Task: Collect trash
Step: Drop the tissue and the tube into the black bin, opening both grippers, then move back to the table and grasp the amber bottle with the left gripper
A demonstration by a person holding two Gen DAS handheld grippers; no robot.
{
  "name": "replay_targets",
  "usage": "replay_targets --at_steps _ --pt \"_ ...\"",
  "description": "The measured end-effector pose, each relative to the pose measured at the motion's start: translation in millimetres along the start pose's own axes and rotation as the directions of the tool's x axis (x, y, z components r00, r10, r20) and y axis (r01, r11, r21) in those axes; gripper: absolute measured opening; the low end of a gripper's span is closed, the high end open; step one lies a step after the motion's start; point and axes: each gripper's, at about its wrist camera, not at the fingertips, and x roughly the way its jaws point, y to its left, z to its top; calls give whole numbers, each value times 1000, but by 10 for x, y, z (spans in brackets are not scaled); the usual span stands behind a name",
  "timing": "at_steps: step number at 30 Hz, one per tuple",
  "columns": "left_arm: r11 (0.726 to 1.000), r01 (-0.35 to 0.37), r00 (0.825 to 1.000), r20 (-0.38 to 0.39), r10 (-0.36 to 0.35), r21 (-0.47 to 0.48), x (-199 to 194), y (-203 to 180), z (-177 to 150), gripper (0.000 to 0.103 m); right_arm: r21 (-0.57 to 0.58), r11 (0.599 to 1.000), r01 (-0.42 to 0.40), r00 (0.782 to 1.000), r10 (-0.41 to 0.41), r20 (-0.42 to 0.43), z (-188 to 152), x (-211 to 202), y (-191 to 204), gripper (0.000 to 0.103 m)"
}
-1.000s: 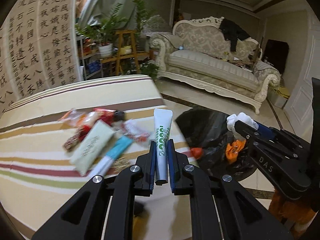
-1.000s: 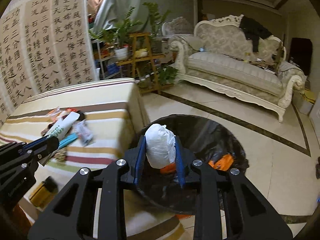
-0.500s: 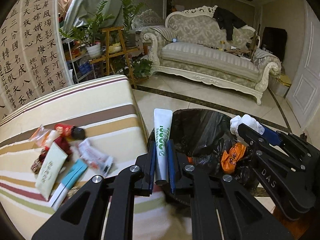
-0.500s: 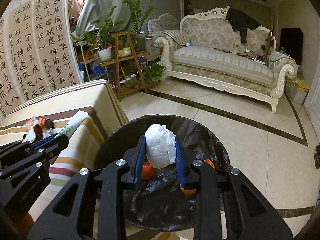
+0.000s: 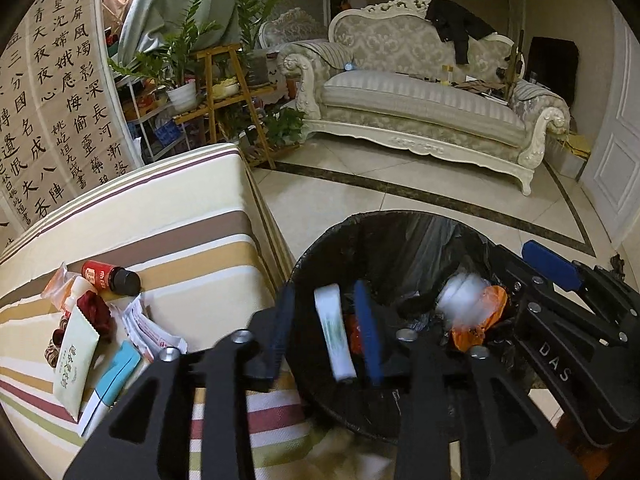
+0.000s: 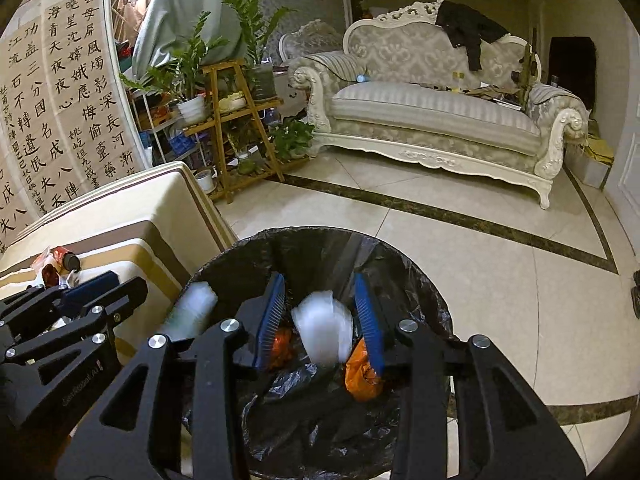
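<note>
Both grippers hang over a round bin lined with a black bag (image 5: 360, 224) (image 6: 400, 264). My left gripper (image 5: 326, 332) is open; a white tube with green print (image 5: 334, 336), blurred, is loose between its jaws, over the bin. My right gripper (image 6: 320, 316) is open; a white crumpled wad (image 6: 324, 332), blurred, is loose between its jaws above the bin. The wad (image 5: 460, 300) also shows in the left wrist view. Orange trash (image 6: 360, 372) lies in the bin. More trash lies on the striped table (image 5: 180, 240): a red bottle (image 5: 108, 278), a pale green packet (image 5: 74, 364), a blue-white box (image 5: 110, 380).
The bin stands on the tiled floor (image 6: 500, 280) against the table's right edge. A cream sofa (image 5: 420, 112) stands at the back. A wooden plant stand with potted plants (image 5: 224, 84) and a calligraphy wall (image 5: 48, 112) are at the back left.
Both grippers have moved from over the table to over the bin and have opened. The tube and the white wad are no longer clamped and are blurred in motion.
</note>
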Motion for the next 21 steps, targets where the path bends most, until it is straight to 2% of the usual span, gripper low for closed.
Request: replay_targets --at_steps 2,8,11,17,21 --pt "1000 -5 1000 5 5 -1 -22 1 0 46 4 1000 1 1000 -1 2 6 -12 7 36" --pt "1000 -16 1000 18 16 -20 -102 72 12 59 5 1000 4 1000 -4 2 -10 -50 -7 38" --pt "1000 -13 1000 18 13 -27 -150 107 2 62 7 1000 8 1000 -8 -3 -50 -79 6 46" --pt "999 -14 1000 26 15 -30 -257 169 -49 68 15 1000 8 1000 -8 -9 -128 -164 39 52" --pt "1000 -14 999 30 15 -26 -360 244 -124 68 13 1000 0 1000 0 -15 -190 -254 104 52"
